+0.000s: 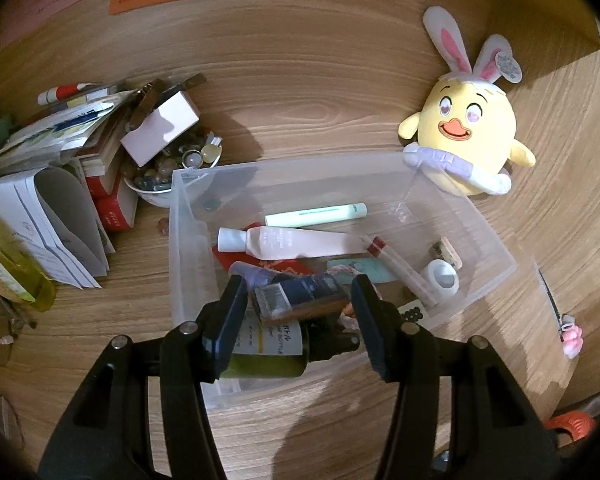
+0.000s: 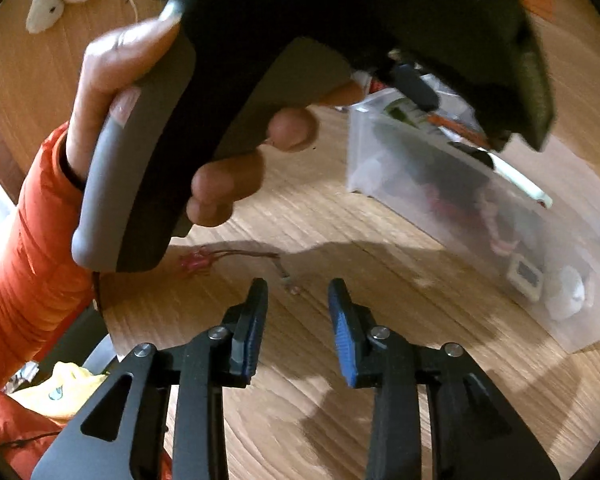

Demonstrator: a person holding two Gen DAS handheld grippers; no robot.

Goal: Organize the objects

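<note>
Jaws of left gripper (image 1: pixel 298 296) (parted) over clear bin (image 1: pixel 500 248).

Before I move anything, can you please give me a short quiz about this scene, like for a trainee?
1. True or false: the plush chick lies inside the clear bin.
2. What is between the fingers of the right gripper? A: a spoon. B: nothing. C: a coin.
3. What colour is the cap of the pink tube in the bin?

Key: 1 false, it lies outside, at the bin's far corner. 2 B. 3 white.
</note>
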